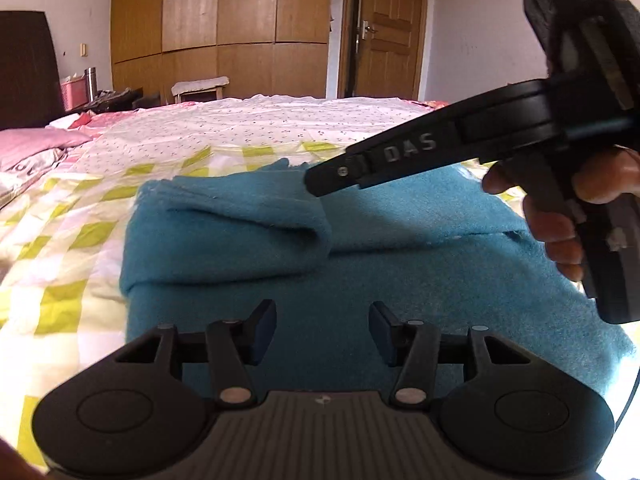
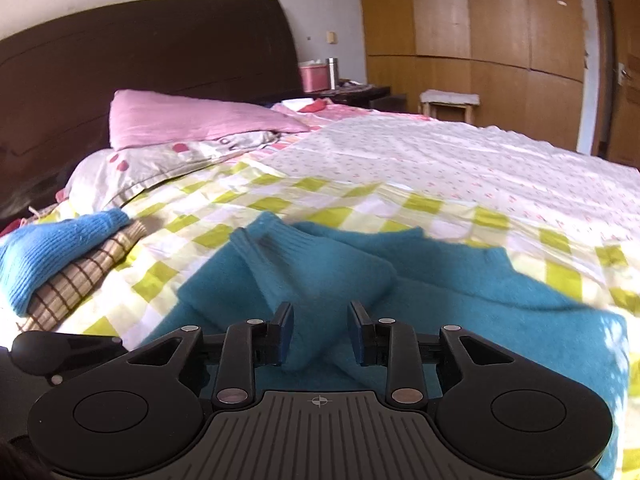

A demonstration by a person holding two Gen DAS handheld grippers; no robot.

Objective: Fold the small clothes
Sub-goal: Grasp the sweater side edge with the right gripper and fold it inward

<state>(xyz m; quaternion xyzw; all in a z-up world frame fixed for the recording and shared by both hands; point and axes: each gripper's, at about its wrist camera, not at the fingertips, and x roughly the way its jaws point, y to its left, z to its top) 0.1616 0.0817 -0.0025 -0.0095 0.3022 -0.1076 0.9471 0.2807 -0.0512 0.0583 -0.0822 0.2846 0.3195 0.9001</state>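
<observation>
A teal sweater (image 1: 360,288) lies flat on the bed, one sleeve (image 1: 248,224) folded across its body. My left gripper (image 1: 322,330) hovers over the sweater's near part, open, with nothing between its fingers. The right gripper (image 1: 320,180), held by a hand (image 1: 560,236), reaches in from the right with its tip at the folded sleeve's upper edge. In the right wrist view the right gripper (image 2: 320,332) stands open. The fold of the teal sleeve (image 2: 316,280) lies between and just beyond its pads, which do not press on it.
The bed has a yellow-green checked quilt (image 2: 280,204) and a white dotted cover (image 2: 460,152). A bright blue knit garment (image 2: 52,252) lies on a brown checked cloth (image 2: 80,280) at the left. A pink pillow (image 2: 192,120) lies by the dark headboard (image 2: 140,48).
</observation>
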